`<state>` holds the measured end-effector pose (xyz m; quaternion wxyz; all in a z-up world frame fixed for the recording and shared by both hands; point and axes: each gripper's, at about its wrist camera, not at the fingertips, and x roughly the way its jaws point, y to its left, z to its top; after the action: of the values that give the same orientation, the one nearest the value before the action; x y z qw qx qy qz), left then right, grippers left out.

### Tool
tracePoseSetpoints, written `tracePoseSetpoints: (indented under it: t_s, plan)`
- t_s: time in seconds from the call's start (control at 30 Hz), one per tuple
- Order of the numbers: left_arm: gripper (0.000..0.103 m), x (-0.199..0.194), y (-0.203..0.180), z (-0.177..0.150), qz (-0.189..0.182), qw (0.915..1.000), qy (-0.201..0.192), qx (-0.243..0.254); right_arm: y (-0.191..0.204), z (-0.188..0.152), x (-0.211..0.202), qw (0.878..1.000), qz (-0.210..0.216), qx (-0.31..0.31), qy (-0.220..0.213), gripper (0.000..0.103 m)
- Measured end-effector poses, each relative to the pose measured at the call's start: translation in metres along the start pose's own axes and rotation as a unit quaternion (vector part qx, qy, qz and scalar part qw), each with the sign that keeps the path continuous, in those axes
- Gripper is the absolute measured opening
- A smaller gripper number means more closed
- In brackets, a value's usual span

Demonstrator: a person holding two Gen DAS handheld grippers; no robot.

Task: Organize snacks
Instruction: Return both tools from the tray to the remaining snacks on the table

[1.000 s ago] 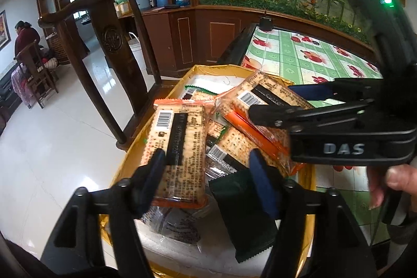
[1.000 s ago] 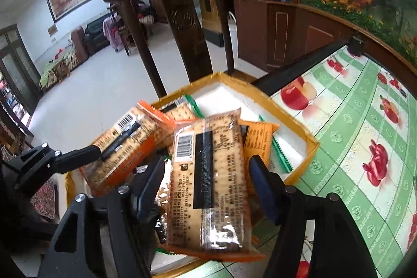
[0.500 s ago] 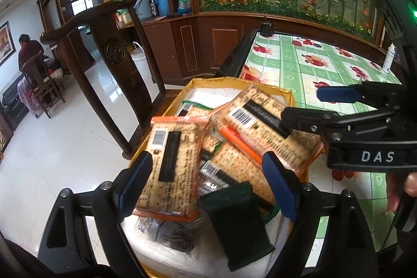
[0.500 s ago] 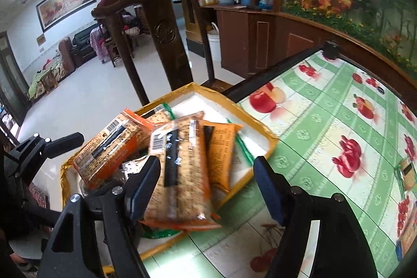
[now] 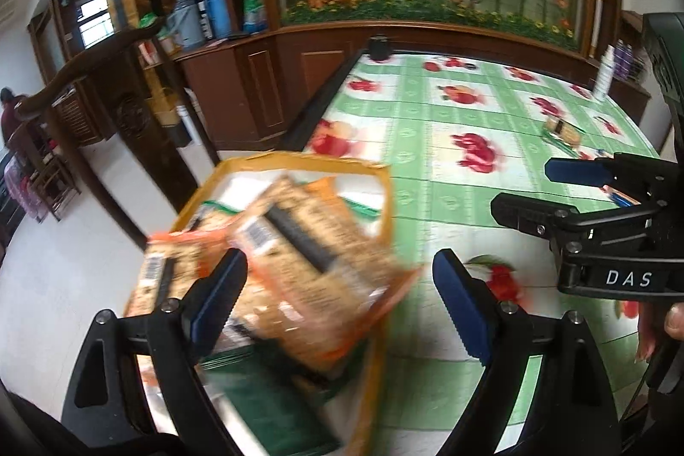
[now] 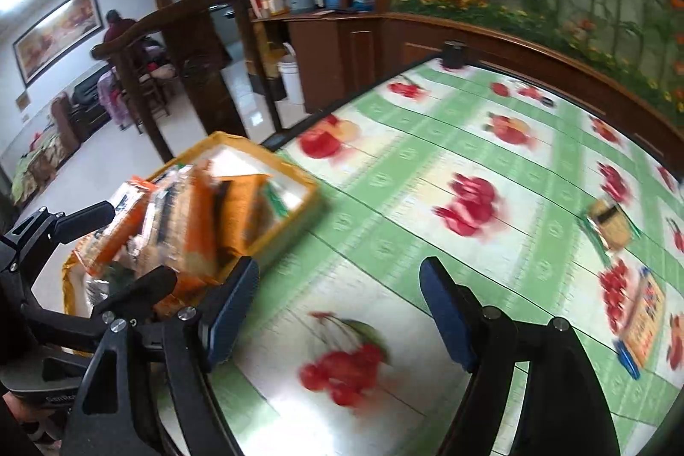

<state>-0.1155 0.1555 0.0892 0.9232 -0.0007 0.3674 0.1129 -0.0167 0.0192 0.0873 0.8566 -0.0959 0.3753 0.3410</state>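
- Your left hand-held gripper (image 5: pixel 337 302) stands wide apart and holds nothing; its left finger overlaps the cracker packets (image 5: pixel 299 263) in view, without pressing them.
- Your right hand-held gripper (image 6: pixel 337 310) is opening, with only the table (image 6: pixel 427 157) and its green fruit-print cloth between its fingers.
- The snacks are piled in the yellow box (image 6: pixel 312 195) at the table's edge.
- One more packet (image 6: pixel 611 225) lies well apart on the cloth, and another (image 6: pixel 641 323) near the right edge.

blk grippers (image 5: pixel 337 295), blue pads (image 5: pixel 459 295), "das" mark
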Motion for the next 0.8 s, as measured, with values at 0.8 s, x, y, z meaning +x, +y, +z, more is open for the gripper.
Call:
tracePoseSetpoints:
  t_s: [0.8]
  plan:
    - [0.089,0.043,-0.137,0.028,-0.083,0.9930,0.038,0.075,-0.140,-0.071,-0.055,0.987,-0.084,0.138,0.006,0.078]
